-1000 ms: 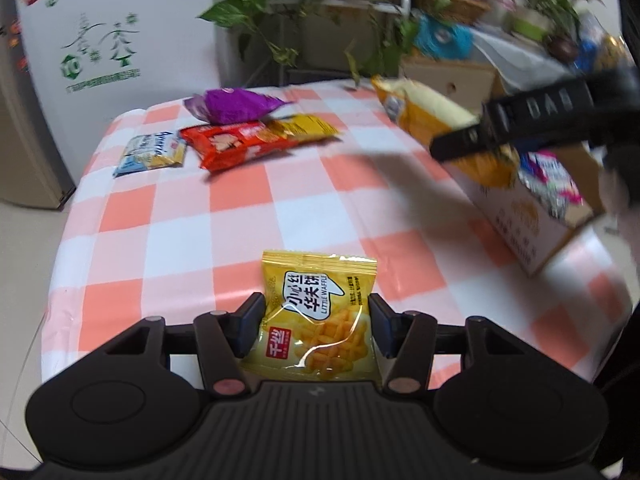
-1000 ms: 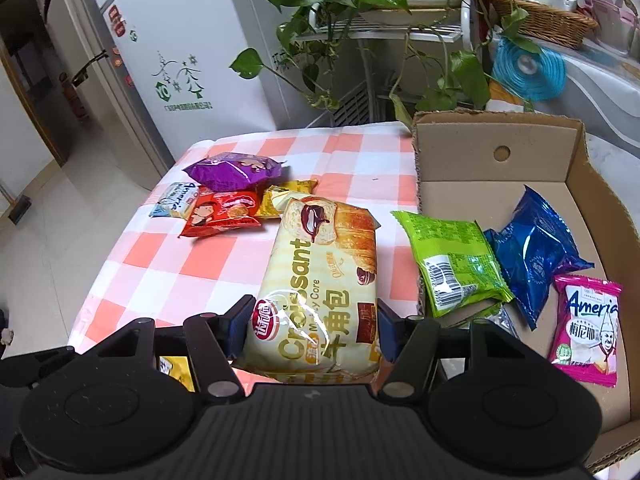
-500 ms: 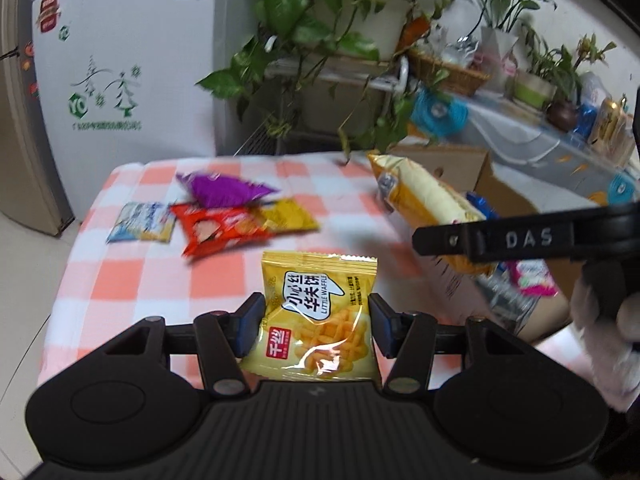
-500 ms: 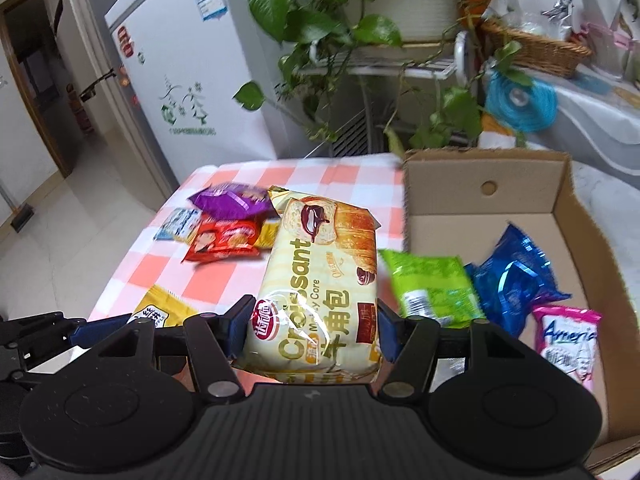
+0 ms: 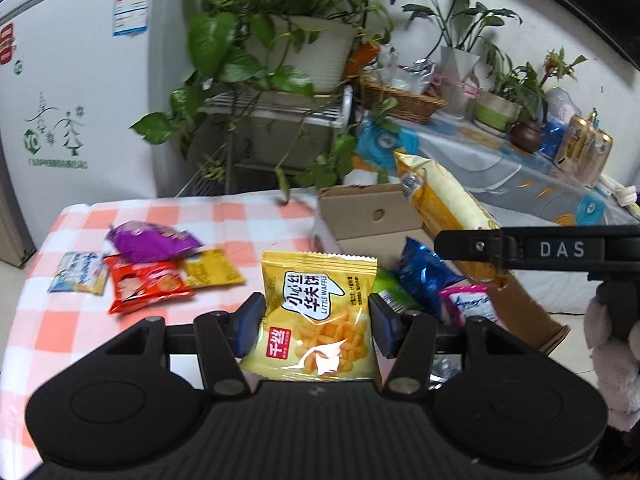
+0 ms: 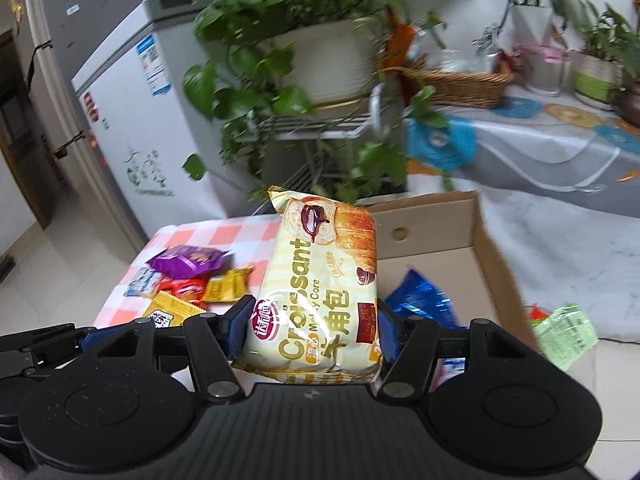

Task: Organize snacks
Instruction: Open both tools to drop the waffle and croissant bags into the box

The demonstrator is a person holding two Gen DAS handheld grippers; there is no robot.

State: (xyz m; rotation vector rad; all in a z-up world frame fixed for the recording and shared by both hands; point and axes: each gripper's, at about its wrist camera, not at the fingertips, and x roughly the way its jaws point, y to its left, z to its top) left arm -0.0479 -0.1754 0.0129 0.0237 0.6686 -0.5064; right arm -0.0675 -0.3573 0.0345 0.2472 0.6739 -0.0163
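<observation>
My left gripper [image 5: 317, 322] is shut on a yellow waffle packet [image 5: 318, 320], held in the air above the checked table [image 5: 240, 216]. My right gripper [image 6: 313, 330] is shut on a pale yellow croissant bag [image 6: 320, 292], which also shows in the left wrist view as the croissant bag [image 5: 444, 204] over the cardboard box [image 5: 360, 212]. In the right wrist view the cardboard box [image 6: 432, 228] lies ahead and to the right. It holds a blue packet [image 6: 424, 300], a green packet [image 5: 390, 288] and a pink packet [image 5: 472, 308].
On the table's far left lie a purple packet [image 5: 148, 238], a red packet [image 5: 148, 284], a small yellow packet [image 5: 212, 270] and a light blue packet [image 5: 78, 274]. Behind stand a white fridge [image 5: 76, 100], a plant rack [image 5: 280, 108] and a side table with pots [image 5: 500, 136].
Both grippers have risen with their packets and tipped upward, so more of the room shows. The croissant bag has moved over the box. The waffle packet has left the tabletop.
</observation>
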